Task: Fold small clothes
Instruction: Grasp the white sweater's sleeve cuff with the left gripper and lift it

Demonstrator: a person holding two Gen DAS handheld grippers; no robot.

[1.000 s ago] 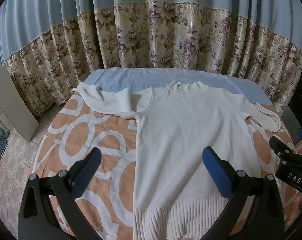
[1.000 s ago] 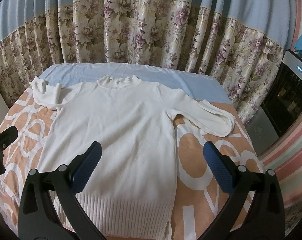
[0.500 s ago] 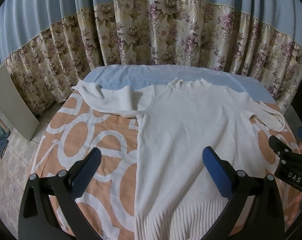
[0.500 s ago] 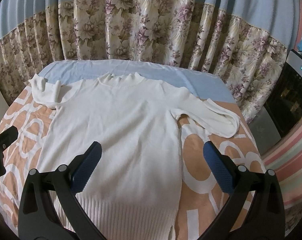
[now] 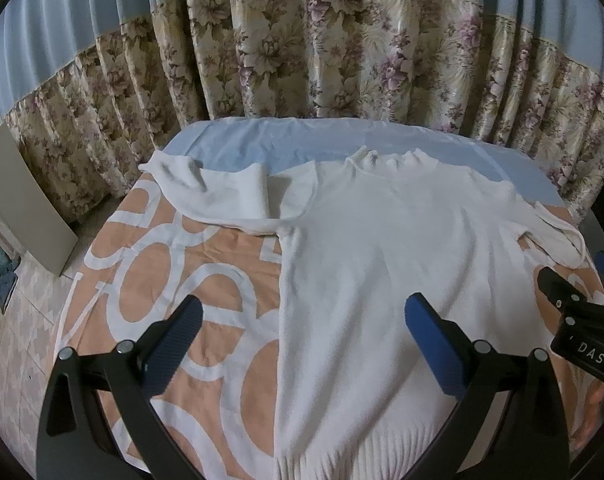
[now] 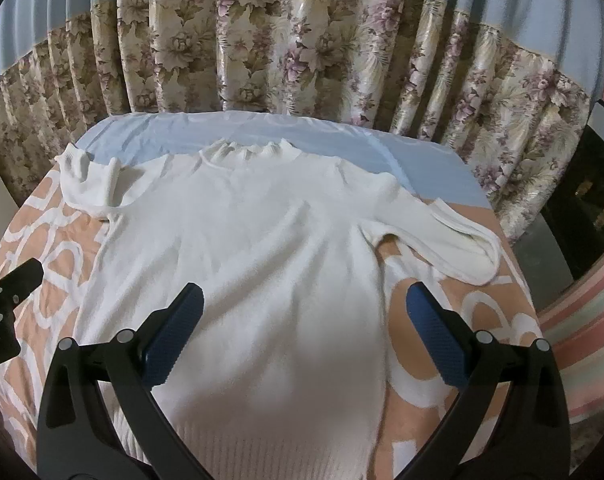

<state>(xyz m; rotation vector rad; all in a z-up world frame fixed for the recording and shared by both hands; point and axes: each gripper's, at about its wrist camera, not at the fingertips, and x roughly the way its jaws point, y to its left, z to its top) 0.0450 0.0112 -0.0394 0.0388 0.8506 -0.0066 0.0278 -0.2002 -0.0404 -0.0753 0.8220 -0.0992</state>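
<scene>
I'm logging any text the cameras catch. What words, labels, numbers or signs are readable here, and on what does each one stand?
"DAS": white letters on the black body of the right gripper, seen at the right edge of the left wrist view.
The orange and white bedcover has large white looping shapes, possibly big letters, but they cannot be read as a word.
No text shows on the white sweater or the curtain.

The white sweater (image 6: 262, 264) is a soft, matt knit, fuzzy on the body and ribbed at the hem and collar. Under it, the orange-and-white bedspread (image 5: 174, 304) is a smooth, flat woven cloth; the pale blue sheet (image 6: 414, 156) at the bed's far edge looks thin and matt. The floral curtain (image 6: 302, 48) has a satin sheen. Each tool, left tool (image 5: 302, 332) and right tool (image 6: 304, 330), is matt black plastic with dimpled blue pads (image 6: 174, 336) and metal rivets.
</scene>
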